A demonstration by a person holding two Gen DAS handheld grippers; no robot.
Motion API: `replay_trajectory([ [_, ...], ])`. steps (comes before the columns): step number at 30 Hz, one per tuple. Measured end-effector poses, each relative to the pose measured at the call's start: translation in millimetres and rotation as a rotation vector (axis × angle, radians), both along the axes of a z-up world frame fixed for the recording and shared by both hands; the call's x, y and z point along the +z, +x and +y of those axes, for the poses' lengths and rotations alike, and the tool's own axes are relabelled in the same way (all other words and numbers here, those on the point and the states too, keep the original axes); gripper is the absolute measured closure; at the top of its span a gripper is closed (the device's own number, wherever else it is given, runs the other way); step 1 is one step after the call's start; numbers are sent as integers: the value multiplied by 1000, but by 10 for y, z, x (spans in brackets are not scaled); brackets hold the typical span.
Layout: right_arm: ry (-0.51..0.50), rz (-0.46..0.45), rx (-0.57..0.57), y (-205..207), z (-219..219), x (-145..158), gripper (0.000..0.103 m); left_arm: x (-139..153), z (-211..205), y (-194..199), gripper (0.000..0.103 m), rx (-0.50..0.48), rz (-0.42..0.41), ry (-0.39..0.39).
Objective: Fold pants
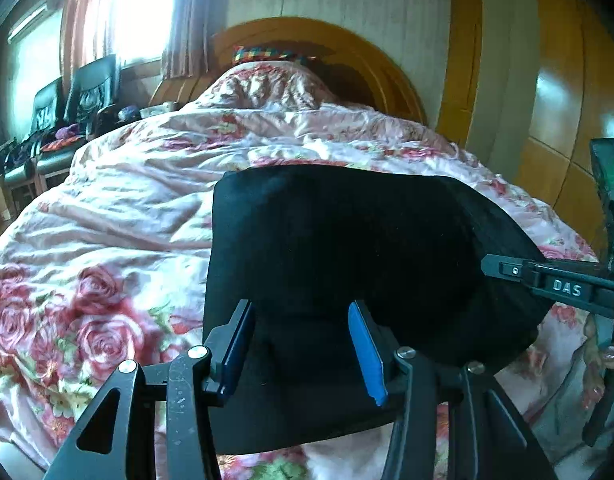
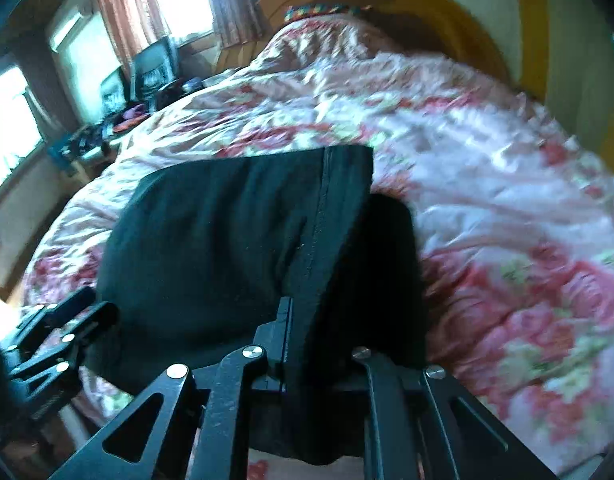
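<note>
Left wrist view: your left gripper (image 1: 303, 354) is spread wide over the near edge of the black pants (image 1: 347, 248), blue pads (image 1: 367, 356) apart, pinching nothing. At three o'clock your right gripper (image 1: 495, 266) reaches onto the pants' edge; on its own camera the right gripper (image 2: 307, 344) is pinching a fold of the pants (image 2: 211, 240). They lie folded on the rumpled floral quilt (image 1: 107, 248). Farther off, twelve o'clock, the wooden headboard (image 1: 379, 64); at ten o'clock, black chairs (image 1: 87, 88) under a curtained window (image 1: 143, 4).

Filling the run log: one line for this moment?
pants folded on quilt | left gripper open | right gripper shut on pants
</note>
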State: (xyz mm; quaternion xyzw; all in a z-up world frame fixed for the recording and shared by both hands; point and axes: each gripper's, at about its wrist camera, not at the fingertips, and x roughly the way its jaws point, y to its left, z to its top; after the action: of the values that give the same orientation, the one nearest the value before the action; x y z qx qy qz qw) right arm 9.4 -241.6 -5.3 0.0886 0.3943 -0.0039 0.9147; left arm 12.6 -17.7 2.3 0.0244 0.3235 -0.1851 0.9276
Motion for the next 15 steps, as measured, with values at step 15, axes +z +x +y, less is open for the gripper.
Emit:
replay_trajectory([
  [15, 87, 46, -23, 48, -152, -214, 83, -180, -134, 44, 51, -8, 24, 79],
])
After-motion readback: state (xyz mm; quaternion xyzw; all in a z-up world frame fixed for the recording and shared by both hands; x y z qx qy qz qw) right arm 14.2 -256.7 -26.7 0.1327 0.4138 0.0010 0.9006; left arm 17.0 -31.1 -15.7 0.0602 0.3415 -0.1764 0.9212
